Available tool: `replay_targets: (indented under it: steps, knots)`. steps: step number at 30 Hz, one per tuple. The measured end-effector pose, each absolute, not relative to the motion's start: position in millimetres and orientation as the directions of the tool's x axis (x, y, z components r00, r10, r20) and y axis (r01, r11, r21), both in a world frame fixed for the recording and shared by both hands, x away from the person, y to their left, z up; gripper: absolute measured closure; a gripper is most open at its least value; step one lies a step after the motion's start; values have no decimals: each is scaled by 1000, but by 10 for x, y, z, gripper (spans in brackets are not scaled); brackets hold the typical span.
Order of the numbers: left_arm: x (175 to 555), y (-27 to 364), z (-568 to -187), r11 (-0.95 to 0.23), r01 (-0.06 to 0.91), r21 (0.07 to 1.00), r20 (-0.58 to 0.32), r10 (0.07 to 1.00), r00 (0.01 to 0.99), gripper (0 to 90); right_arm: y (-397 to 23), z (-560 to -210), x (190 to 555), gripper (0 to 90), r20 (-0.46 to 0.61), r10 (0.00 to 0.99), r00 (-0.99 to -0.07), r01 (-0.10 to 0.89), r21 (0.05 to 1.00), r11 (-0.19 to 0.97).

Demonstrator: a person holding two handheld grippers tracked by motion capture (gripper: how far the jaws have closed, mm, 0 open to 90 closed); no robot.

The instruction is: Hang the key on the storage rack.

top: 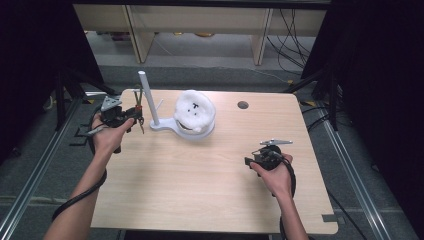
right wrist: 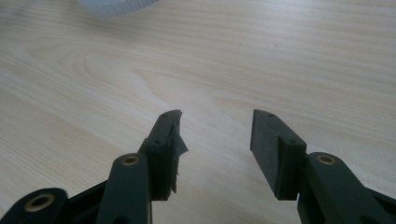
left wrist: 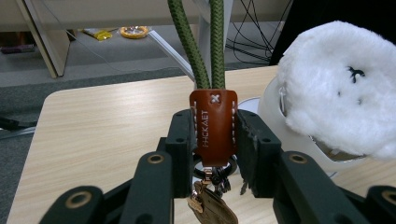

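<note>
Top of the green cord loop (left wrist: 194,46) is cut off, but its brown leather tab (left wrist: 213,126) sits pinched in the left gripper (left wrist: 214,140) just beside the white stand (top: 165,122), while the right gripper (right wrist: 215,135) gapes wide over bare table (right wrist: 280,56).

Light wood table (top: 210,180) with round grommet hole (top: 243,105). Grey floor beyond; black cables (top: 292,37) trailing; pale furniture legs (top: 142,35) standing behind.

Light wood worktop (top: 210,175) on grey carpet floor (top: 200,75).
Round cable hole (top: 243,105) near far edge; pale wooden furniture legs (top: 142,35) behind, black cables (top: 295,40) trailing on floor at right, dark curtains (top: 380,100) both sides, metal rail (top: 30,185) at left.
</note>
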State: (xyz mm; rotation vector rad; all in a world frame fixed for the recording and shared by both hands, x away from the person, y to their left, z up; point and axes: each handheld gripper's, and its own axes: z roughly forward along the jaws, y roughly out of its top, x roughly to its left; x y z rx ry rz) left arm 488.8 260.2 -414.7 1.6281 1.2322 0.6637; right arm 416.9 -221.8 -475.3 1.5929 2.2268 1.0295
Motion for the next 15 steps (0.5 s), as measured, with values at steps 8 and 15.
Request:
replay_targets:
  steps: [8, 15]
  knots:
    - [4918, 2576, -4157, -33, 419, 908, -125, 930, 345, 673, -2208, -4747, 4165, 535, 215, 899, -382, 749, 642, 165]
    - [4942, 2559, -4173, -32, 425, 905, -129, 930, 343, 673, -2209, -4757, 4168, 535, 220, 896, -385, 747, 645, 163]
